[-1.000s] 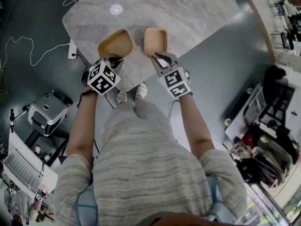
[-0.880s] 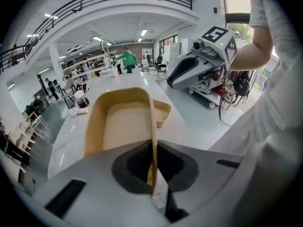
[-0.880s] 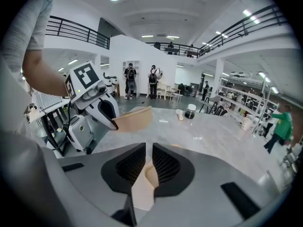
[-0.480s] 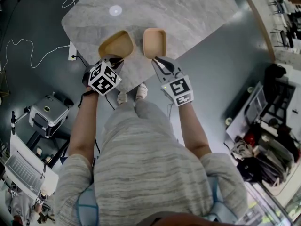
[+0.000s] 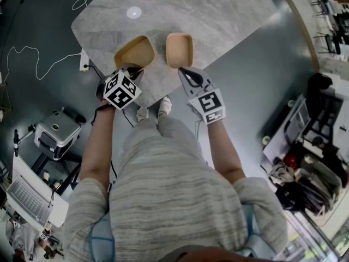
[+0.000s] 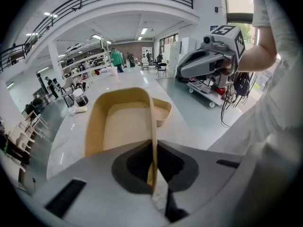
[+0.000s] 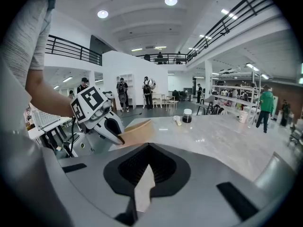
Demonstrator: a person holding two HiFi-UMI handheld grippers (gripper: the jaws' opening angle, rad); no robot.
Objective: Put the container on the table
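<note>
The right hand-held gripper (image 5: pixel 184 71) is lifting up and pulling back from the right container (image 5: pixel 179 49). A moment ago it was on that container's near edge, and now it is hanging in the air, not touching it. Its jaws are sitting a little apart, and nothing is between them. The right container is lying flat on the desk (image 5: pixel 218 10) all by itself, near the edge, so I think that one is done.

The left hand-held gripper (image 5: pixel 134 67) is not letting go. It is pinching the near wall of the left container (image 5: pixel 134 51), and the thin wall is running straight up between its jaws. This container is sitting over the desk, just beside the other one (they are close, but I cannot tell if they are touching). It is looking a bit tipped, with the held side higher. I cannot tell if its bottom is resting all the way on the desk yet. So I think this half of the job is waiting on setting it flat and letting go.

Both arms are reaching forward and down from the person's body. The left arm is stretching out almost straight and is staying where it was. The right arm is bending a little at the elbow and is coming back toward the body.
</note>
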